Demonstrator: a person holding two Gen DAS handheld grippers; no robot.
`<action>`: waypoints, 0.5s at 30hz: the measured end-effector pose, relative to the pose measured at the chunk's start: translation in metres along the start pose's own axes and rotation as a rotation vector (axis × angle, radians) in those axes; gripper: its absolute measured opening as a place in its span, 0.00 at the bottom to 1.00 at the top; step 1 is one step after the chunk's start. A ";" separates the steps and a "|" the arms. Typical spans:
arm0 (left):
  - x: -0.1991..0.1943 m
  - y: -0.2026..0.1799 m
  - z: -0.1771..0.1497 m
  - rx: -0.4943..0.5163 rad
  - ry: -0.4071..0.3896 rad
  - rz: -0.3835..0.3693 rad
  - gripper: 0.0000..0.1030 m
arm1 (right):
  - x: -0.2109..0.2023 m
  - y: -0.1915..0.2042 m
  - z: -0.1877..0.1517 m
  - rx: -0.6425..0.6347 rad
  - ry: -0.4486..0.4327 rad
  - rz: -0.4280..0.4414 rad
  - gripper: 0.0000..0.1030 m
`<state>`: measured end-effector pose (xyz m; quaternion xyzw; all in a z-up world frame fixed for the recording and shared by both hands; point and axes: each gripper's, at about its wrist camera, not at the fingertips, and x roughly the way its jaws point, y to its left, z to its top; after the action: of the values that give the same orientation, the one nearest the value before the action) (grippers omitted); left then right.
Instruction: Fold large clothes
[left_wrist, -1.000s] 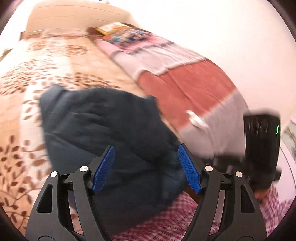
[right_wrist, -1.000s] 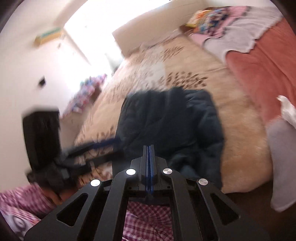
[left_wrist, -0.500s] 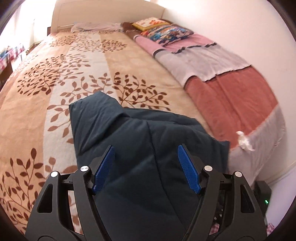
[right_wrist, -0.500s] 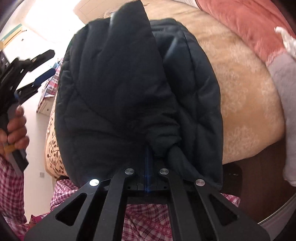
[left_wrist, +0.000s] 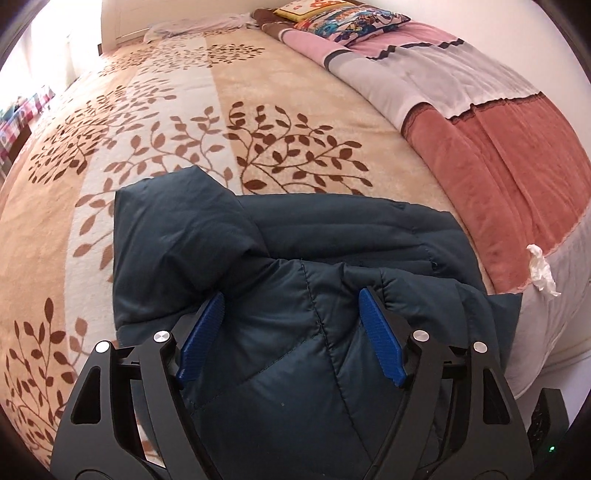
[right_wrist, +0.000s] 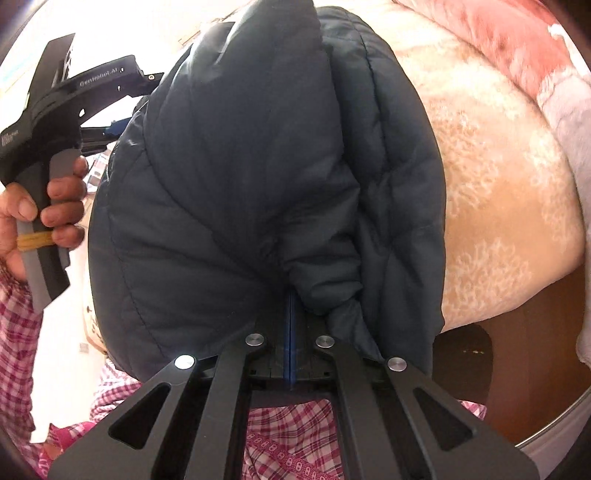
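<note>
A dark navy quilted jacket (left_wrist: 295, 266) lies partly folded at the near edge of the bed, its hood (left_wrist: 173, 229) pointing up the bed. My left gripper (left_wrist: 290, 332) is open, its blue pads on either side of a puffed fold of the jacket. In the right wrist view the jacket (right_wrist: 258, 166) fills the middle. My right gripper (right_wrist: 290, 306) is shut on a bunched edge of the jacket at its tips. The left gripper's body shows in the right wrist view (right_wrist: 74, 110), held by a hand.
The bed has a beige blanket with brown leaf print (left_wrist: 221, 122). A pink, grey and rust-red blanket (left_wrist: 498, 147) lies along its right side, with pillows (left_wrist: 347, 22) at the head. A white tissue (left_wrist: 541, 269) sits on the blanket's edge. The brown bed frame (right_wrist: 517, 350) is below.
My left gripper has moved forward and down until its open pads sit around a fold of the jacket. My right gripper stays shut on the jacket, which hangs closer and larger.
</note>
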<state>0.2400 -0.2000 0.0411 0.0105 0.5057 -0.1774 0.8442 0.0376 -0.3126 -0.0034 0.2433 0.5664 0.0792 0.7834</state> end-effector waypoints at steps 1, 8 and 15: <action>0.002 0.001 -0.001 -0.002 0.000 -0.002 0.72 | 0.001 -0.002 0.000 0.005 0.004 0.005 0.00; 0.013 -0.001 -0.003 -0.002 -0.003 0.009 0.74 | 0.007 -0.011 0.001 0.011 0.009 0.006 0.00; 0.018 -0.001 -0.004 0.000 -0.006 0.009 0.75 | 0.011 -0.008 0.002 0.009 0.012 -0.005 0.00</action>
<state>0.2438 -0.2050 0.0236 0.0122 0.5033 -0.1737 0.8464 0.0416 -0.3158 -0.0157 0.2450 0.5722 0.0762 0.7789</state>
